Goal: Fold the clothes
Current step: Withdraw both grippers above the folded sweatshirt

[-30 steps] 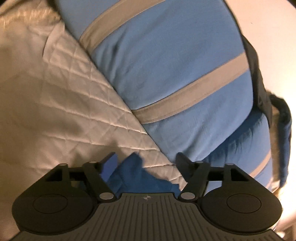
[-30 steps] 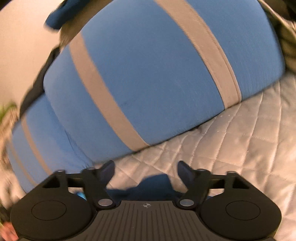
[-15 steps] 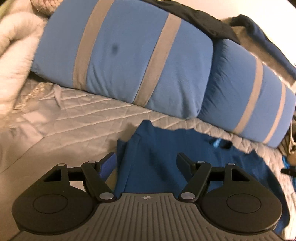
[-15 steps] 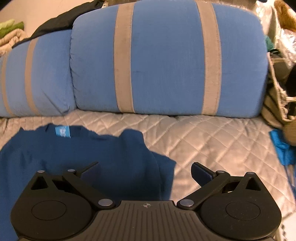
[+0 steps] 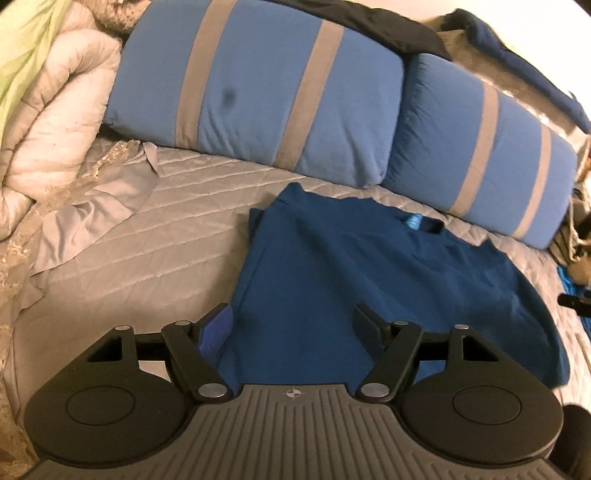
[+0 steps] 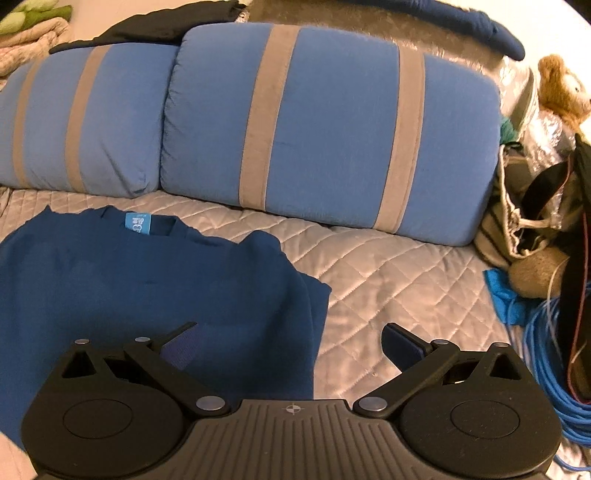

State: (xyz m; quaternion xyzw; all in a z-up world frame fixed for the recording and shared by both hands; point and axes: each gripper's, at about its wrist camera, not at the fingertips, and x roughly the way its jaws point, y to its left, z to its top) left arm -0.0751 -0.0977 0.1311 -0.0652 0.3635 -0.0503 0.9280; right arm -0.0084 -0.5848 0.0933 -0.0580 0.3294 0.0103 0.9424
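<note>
Dark navy shirt (image 5: 369, 266) with a bright blue neck tag (image 6: 137, 223), 2 blue pillows (image 6: 325, 129) with grey stripes, silvery diamond-quilted bedspread (image 5: 166, 221).

A bed covered by a grey quilted bedspread (image 6: 388, 280) with diamond stitching. Along its head edge lie two blue pillows with grey stripes, one (image 5: 258, 92) toward the left side, the other (image 6: 332, 122) toward the right, touching end to end. A rumpled pale duvet (image 5: 48, 118) is heaped at the left edge. At the right edge stand a bag (image 6: 524, 206), a brown teddy bear (image 6: 561, 88) and coiled blue cable (image 6: 546, 354). Dark cloth (image 6: 155, 26) lies behind the pillows. The wall (image 5: 546, 44) beyond is pale. Lighting is warm and dim.
</note>
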